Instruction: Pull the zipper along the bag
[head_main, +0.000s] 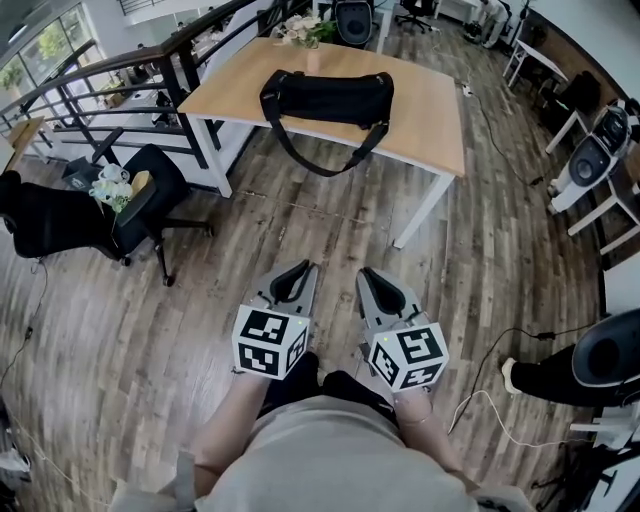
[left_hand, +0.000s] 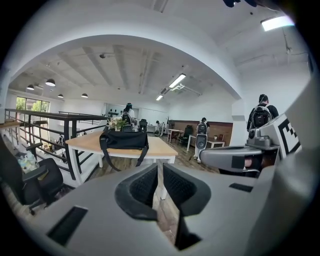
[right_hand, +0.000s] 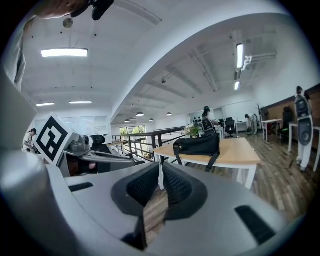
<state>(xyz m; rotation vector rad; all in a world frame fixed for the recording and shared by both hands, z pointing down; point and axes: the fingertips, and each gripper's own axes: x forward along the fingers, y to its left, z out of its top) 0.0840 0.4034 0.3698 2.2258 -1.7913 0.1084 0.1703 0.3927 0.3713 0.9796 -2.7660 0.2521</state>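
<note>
Bag position: one black duffel bag (head_main: 328, 97) lies lengthwise on the light wooden table (head_main: 425, 115), well apart from both grippers and ahead of them across the plank floor (head_main: 300, 215). Neither gripper touches it. In the left gripper view the bag (left_hand: 124, 139) sits above and left of the jaw line; in the right gripper view it (right_hand: 196, 145) sits above and right of the jaw line.

Grippers: two, held side by side close to the person's body, both pointing toward the table.
- left gripper (head_main: 308, 267): jaws drawn together, only a thin slit between the pads (left_hand: 145, 186), nothing in it
- right gripper (head_main: 366, 272): jaws likewise together with a thin slit, nothing between the pads (right_hand: 176, 187)

Edges: the bag's strap (head_main: 322, 160) hangs in a loop over the near edge of the table and below the tabletop. The bag is nearer the table's left end; bare tabletop lies to its right. A plant (head_main: 305, 30) stands at the far edge, behind the bag.

Room for moving: open floor between the grippers and the table's near side. A black office chair (head_main: 150, 200) stands to the left, off the direct line. A white cable (head_main: 478, 400) trails on the floor to the right. A dark railing (head_main: 120, 75) runs beyond the table's left end.

Counts: bag 1, strap loop 1, table 1, plant 1, grippers 2, marker cubes 2
</note>
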